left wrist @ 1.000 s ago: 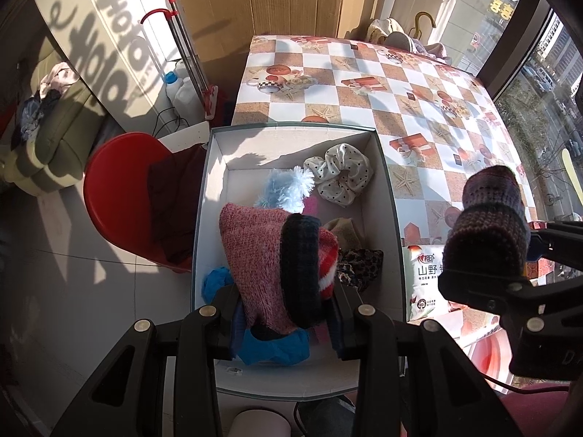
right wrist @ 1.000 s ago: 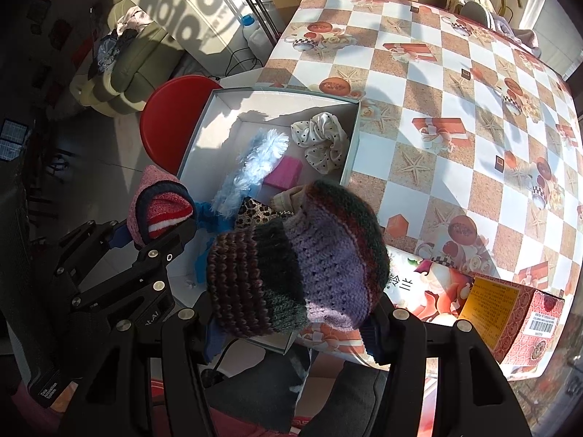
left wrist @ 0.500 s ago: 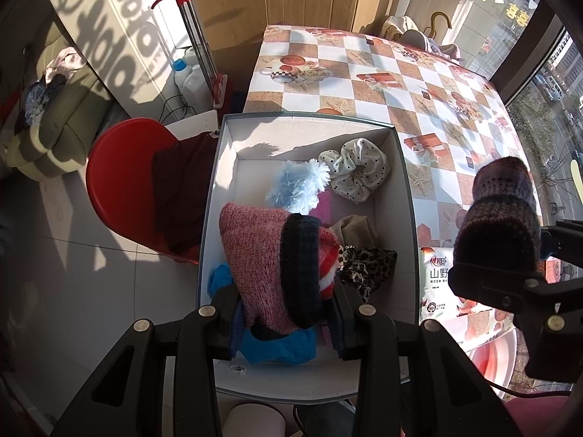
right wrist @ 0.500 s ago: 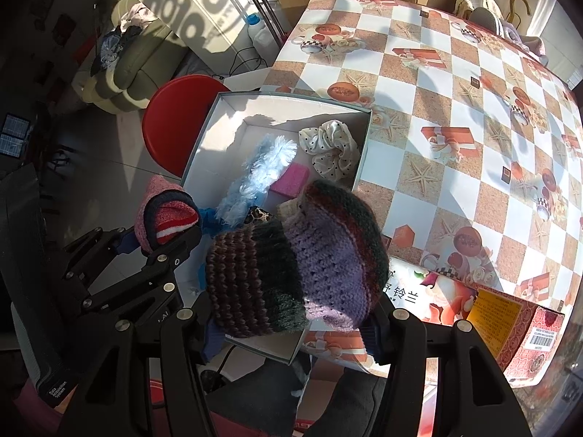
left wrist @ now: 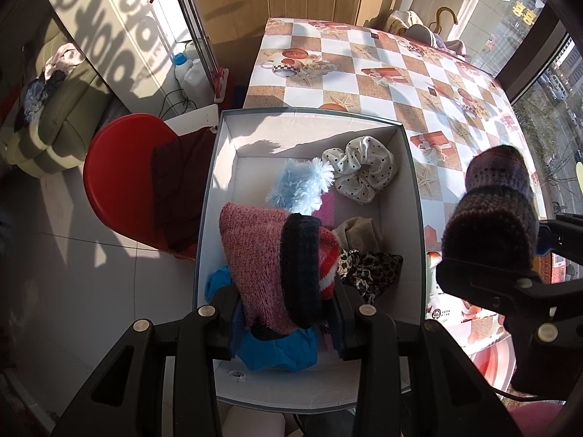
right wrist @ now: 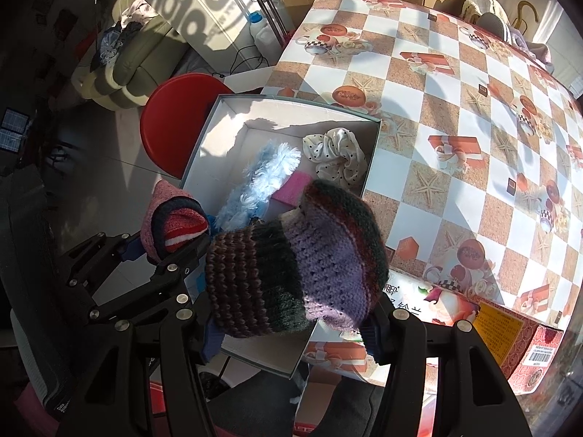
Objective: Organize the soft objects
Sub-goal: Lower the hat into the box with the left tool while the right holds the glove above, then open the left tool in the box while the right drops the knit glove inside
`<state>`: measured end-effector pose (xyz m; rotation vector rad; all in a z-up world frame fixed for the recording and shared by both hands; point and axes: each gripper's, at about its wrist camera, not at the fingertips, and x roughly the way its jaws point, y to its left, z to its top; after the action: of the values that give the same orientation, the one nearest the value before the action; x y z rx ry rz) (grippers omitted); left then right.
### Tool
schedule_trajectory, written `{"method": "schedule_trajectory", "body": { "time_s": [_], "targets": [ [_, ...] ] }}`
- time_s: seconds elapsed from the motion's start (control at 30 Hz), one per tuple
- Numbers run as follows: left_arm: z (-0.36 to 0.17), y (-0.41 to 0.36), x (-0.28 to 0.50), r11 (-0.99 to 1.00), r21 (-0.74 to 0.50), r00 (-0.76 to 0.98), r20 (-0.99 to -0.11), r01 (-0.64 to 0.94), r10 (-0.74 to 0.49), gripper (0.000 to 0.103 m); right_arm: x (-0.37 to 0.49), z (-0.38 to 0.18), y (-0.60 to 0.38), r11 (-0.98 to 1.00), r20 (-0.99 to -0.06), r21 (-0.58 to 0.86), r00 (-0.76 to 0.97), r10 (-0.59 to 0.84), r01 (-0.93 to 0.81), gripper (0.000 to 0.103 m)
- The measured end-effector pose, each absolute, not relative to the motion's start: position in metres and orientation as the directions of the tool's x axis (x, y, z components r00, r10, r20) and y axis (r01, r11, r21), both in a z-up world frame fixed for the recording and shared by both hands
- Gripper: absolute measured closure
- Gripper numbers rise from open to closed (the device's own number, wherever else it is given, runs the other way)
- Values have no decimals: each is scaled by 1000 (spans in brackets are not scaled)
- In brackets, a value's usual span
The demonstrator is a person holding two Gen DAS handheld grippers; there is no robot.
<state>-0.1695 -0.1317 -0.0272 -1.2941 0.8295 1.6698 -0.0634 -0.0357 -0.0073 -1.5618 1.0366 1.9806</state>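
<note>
My left gripper [left wrist: 284, 313] is shut on a pink knit hat with a navy, red and white band [left wrist: 277, 262], held above the near end of an open white box [left wrist: 313, 127]. It also shows in the right wrist view [right wrist: 171, 225]. My right gripper [right wrist: 295, 324] is shut on a purple, green and maroon knit hat [right wrist: 302, 255], held above the box's right edge; that hat shows in the left wrist view [left wrist: 492, 218]. Inside the box lie a polka-dot scrunchie [left wrist: 360, 173], a fluffy light-blue piece [left wrist: 300, 185], a leopard-print cloth [left wrist: 371, 269] and a blue cloth [left wrist: 277, 349].
The box sits at the near-left corner of a table with a checkered cloth [left wrist: 382, 73]. A red stool [left wrist: 120, 182] with a dark cloth stands left of it. A red and yellow carton [right wrist: 510, 335] and a printed packet [left wrist: 442, 309] lie right of the box.
Both grippers have drawn back and up a little with their hats, so the box and table look smaller and farther. Nothing was released.
</note>
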Motion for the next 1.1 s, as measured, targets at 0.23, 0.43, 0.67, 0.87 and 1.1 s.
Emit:
{"method": "schedule_trajectory", "body": {
  "time_s": [0.23, 0.43, 0.67, 0.87, 1.1],
  "targets": [
    [-37, -116, -181, -441, 24, -119, -975, -897, 188, 62, -78, -15, -23, -649, -957, 274, -266, -113, -709, 42],
    [-45, -115, -185, -467, -6, -82, -983, -884, 167, 61, -81, -23, -15, -611, -949, 309, -275, -152, -729, 42],
    [-49, -117, -181, -468, -8, -72, -986, -884, 153, 61, -79, -30, -17, -609, -951, 306, -262, -164, -731, 42],
    [-46, -118, -180, -468, -37, -58, -981, -883, 186, 48, -81, -30, -18, -620, -951, 307, -263, -164, -722, 39],
    [-42, -120, -179, -463, -74, -35, -975, -883, 221, 19, -82, -23, -19, -630, -953, 294, -271, -136, -719, 28]
  ]
}}
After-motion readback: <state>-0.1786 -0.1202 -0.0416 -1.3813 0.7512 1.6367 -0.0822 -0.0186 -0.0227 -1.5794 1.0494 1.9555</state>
